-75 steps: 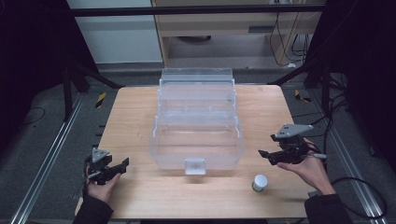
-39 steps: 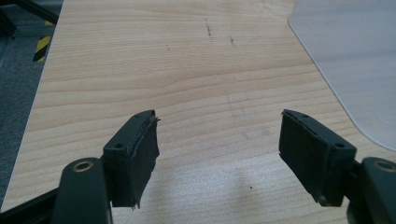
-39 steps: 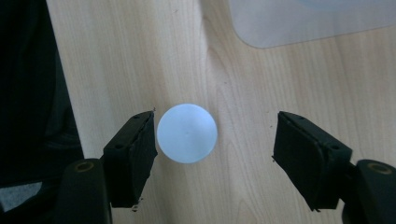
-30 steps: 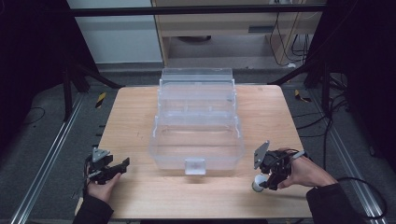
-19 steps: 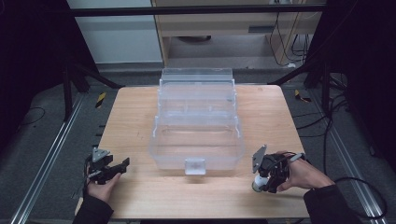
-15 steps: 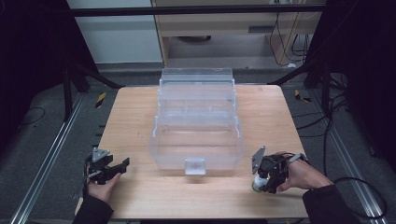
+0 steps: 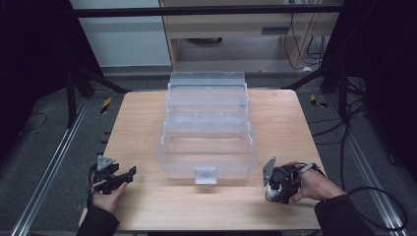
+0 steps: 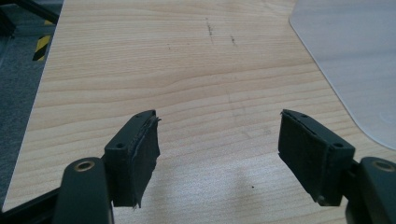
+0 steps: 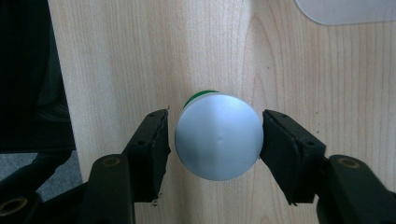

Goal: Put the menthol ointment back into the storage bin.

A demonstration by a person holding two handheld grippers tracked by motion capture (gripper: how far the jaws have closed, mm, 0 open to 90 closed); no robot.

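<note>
Near the table's right front edge, the right gripper straddles a small can with a silver top (a sliver of green shows beneath); one jaw touches it, the other stands just clear, not clenched. At the left front, the left gripper is spread wide over bare wooden table. Farther back, centred, stands a clear tiered plastic box.
</note>
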